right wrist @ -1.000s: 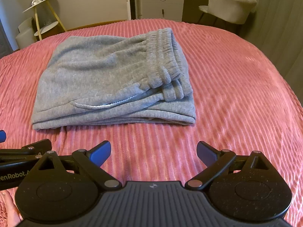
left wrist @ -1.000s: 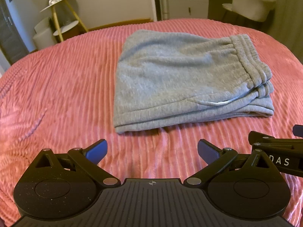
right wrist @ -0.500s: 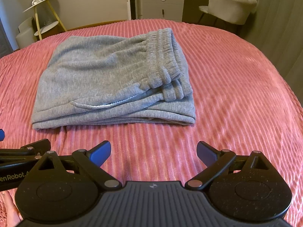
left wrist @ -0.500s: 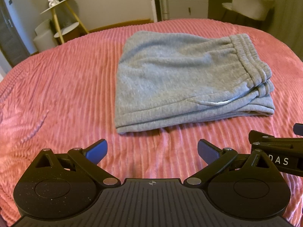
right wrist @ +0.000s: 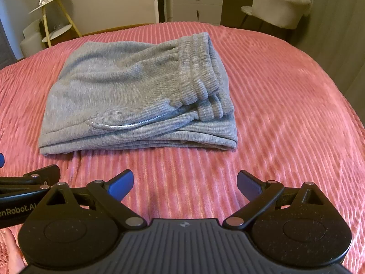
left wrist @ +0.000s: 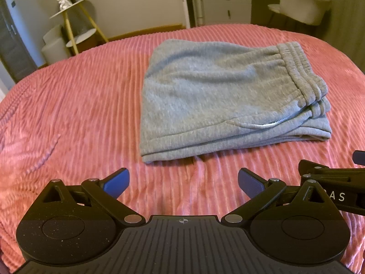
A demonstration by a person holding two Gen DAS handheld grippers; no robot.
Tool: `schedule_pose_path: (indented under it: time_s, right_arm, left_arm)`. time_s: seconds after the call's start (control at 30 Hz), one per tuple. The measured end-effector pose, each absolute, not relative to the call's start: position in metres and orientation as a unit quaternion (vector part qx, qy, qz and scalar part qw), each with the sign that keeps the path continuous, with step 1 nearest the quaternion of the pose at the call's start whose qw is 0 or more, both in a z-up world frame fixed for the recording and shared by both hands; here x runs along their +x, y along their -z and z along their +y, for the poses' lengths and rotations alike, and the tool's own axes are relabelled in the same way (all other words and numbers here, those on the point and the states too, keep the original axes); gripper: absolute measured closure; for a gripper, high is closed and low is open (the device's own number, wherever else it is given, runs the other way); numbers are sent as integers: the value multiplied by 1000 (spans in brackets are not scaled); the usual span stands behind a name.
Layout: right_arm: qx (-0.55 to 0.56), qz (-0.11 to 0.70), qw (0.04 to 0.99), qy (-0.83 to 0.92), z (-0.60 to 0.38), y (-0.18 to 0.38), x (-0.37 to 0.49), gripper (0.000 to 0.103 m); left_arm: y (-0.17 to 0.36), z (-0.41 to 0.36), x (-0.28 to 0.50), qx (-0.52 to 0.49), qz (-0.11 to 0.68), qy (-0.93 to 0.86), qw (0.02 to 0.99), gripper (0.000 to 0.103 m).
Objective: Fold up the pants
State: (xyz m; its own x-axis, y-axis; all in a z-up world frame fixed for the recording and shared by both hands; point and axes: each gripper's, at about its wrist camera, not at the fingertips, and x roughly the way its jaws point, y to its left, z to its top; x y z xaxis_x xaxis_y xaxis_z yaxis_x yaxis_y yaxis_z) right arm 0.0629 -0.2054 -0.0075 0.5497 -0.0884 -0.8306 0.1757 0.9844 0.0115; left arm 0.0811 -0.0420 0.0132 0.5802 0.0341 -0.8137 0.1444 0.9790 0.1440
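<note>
Grey sweatpants (left wrist: pixel 216 96) lie folded into a thick rectangle on the pink ribbed bedspread (left wrist: pixel 75 105), with the elastic waistband on the right side. In the right wrist view the same pants (right wrist: pixel 136 100) show a pocket opening along the near layers. My left gripper (left wrist: pixel 183 180) hangs open just short of the pants' near edge, nothing between its blue pads. My right gripper (right wrist: pixel 184 181) is open too, apart from the cloth. Each gripper shows at the edge of the other's view.
The bed ends behind the pants. Beyond it stand a gold-legged side table (left wrist: pixel 73 22), a grey cabinet (left wrist: pixel 225 4) and a pale upholstered chair (right wrist: pixel 280 6). Bare bedspread (right wrist: pixel 296 105) stretches to the right of the pants.
Both grippers have barely shifted. The left view has drifted slightly, so the pants sit a touch further right. The pants have not moved.
</note>
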Motion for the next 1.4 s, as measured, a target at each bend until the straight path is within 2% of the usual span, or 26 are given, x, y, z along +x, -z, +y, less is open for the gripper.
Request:
schedule_pose_path:
  time_s: [1.4]
  right_arm:
    - [43, 464, 881, 77, -204, 6, 62, 6]
  left_arm:
    - [-17, -42, 78, 95, 452, 34, 886, 0]
